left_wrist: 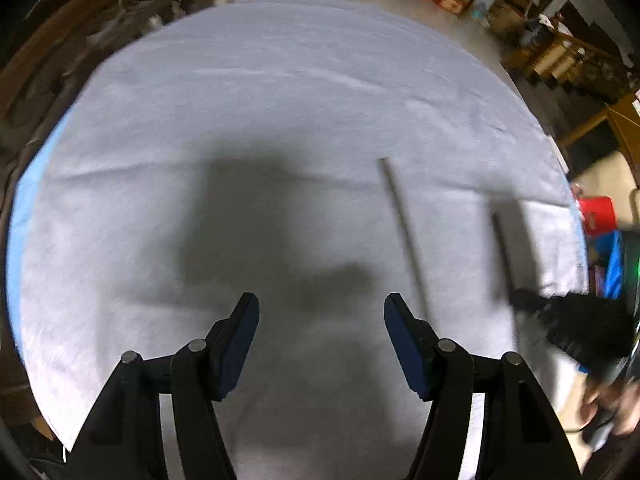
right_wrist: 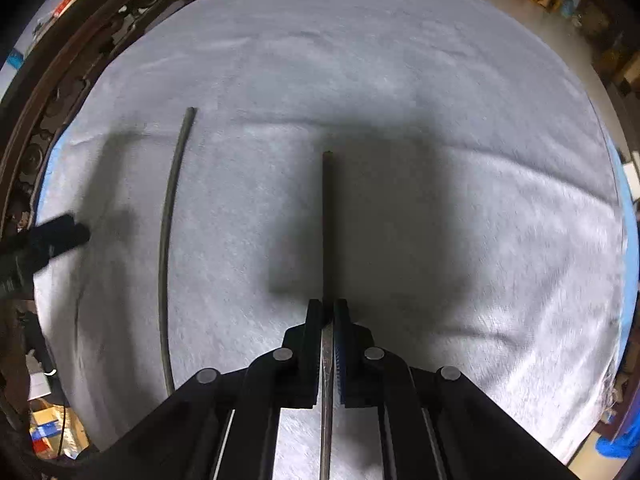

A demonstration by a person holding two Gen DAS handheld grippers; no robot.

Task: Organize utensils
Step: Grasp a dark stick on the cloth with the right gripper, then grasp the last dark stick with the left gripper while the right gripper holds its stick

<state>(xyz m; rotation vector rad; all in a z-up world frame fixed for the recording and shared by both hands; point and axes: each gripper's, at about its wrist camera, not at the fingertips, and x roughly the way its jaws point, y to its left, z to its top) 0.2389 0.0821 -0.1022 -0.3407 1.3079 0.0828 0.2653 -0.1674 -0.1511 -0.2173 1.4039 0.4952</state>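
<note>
A thin dark chopstick (left_wrist: 404,236) lies on the white cloth (left_wrist: 280,120), just right of my left gripper (left_wrist: 321,308), which is open and empty above the cloth. In the right wrist view the same chopstick (right_wrist: 168,248) lies to the left. My right gripper (right_wrist: 328,308) is shut on a second chopstick (right_wrist: 327,224), which sticks straight forward between the fingers, over the cloth (right_wrist: 440,100). The right gripper (left_wrist: 528,300) also shows at the right edge of the left wrist view, holding its chopstick (left_wrist: 502,248). The left gripper (right_wrist: 68,232) shows blurred at the left.
The cloth covers a round table with a blue edge (left_wrist: 24,208). Dark wooden furniture (left_wrist: 60,40) stands to the left. Shelves and boxes (left_wrist: 560,52) stand at the far right. A red container (left_wrist: 598,214) sits beyond the table's right edge.
</note>
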